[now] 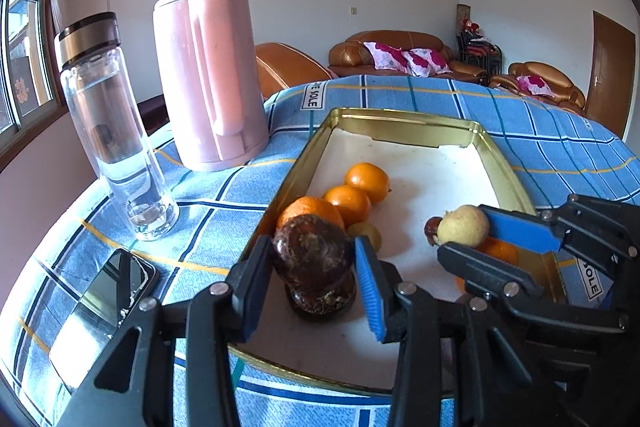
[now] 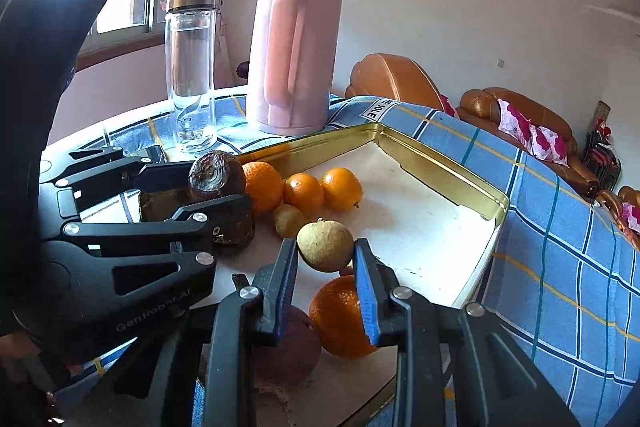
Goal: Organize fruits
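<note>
A gold tin tray [image 1: 404,117] with a white floor holds the fruit. My left gripper [image 1: 312,247] is shut on a dark brown, rough fruit [image 1: 310,241], held just above a second dark brown one [image 1: 322,297] at the tray's near left. Behind them lie three oranges [image 1: 347,203] and a small greenish fruit [image 1: 368,233]. My right gripper [image 2: 325,247] is shut on a pale yellow-green round fruit [image 2: 326,243], over an orange [image 2: 340,319] and a reddish-brown fruit [image 2: 288,347]. Both grippers hang side by side over the tray's near end.
A pink kettle [image 1: 208,79] and a clear glass bottle [image 1: 108,123] stand left of the tray on the blue checked cloth [image 1: 560,147]. A dark phone [image 1: 100,303] lies at the near left. Brown sofas [image 1: 400,55] stand beyond the table.
</note>
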`<act>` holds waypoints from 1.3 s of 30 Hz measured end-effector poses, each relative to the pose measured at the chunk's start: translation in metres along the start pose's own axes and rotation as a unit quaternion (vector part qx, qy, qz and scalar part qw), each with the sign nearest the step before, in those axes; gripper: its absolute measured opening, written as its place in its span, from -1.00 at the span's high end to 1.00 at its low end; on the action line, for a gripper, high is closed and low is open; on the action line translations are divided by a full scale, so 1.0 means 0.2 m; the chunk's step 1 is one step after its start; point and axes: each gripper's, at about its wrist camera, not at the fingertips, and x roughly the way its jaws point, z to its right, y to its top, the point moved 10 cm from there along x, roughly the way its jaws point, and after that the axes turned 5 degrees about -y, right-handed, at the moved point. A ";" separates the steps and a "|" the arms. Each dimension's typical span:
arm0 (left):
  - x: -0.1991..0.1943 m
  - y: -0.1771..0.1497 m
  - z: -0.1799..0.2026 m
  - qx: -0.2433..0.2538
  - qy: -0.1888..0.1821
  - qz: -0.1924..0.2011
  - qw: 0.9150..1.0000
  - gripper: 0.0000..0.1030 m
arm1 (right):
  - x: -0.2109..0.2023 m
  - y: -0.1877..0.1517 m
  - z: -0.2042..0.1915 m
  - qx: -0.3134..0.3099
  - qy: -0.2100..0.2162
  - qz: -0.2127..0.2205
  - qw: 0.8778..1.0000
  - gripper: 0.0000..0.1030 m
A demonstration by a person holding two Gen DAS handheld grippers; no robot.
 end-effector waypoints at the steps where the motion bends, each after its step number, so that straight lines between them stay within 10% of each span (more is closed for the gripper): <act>1: 0.00 0.00 0.00 0.001 0.001 0.000 1.000 0.15 | 0.00 0.00 0.00 0.002 0.001 0.000 1.000 0.38; 26: -0.40 0.18 0.18 0.006 -0.028 0.114 0.993 -0.81 | -0.55 0.00 0.42 0.064 -0.132 0.105 0.984 -0.33; 39: -0.55 0.24 0.33 0.028 -0.039 0.151 0.987 -1.00 | -0.78 -0.01 0.52 0.074 -0.173 0.142 0.972 -0.66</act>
